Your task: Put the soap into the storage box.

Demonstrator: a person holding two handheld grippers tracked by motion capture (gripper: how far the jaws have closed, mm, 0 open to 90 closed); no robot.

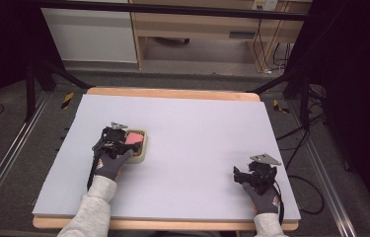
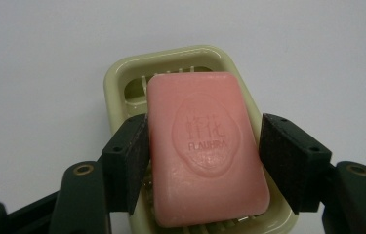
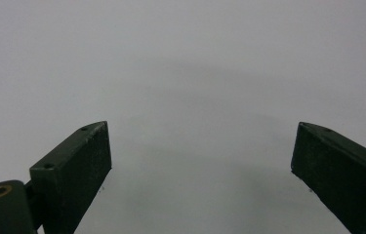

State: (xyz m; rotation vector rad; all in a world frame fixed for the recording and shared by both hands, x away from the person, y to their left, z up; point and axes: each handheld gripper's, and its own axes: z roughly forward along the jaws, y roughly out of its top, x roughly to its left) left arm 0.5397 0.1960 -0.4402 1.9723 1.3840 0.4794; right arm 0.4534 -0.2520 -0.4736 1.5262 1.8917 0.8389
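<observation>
A pink bar of soap (image 2: 205, 151) with an embossed stamp lies in a pale green soap dish (image 2: 122, 83) on the white table top. My left gripper (image 2: 204, 156) reaches over the dish's near end, its two black pads (image 2: 132, 161) against the soap's long sides, shut on it. From above, the soap (image 1: 134, 138) and the dish (image 1: 141, 155) sit left of the table's centre, with the left gripper (image 1: 116, 140) partly covering them. My right gripper (image 1: 244, 174) rests near the front right of the table, and in its own view it (image 3: 200, 165) is open over bare table.
The white board (image 1: 187, 133) lies on a wooden table. Beyond the far edge are a wooden shelf unit (image 1: 212, 24), cables and black stand legs. Metal rails run along the floor on both sides.
</observation>
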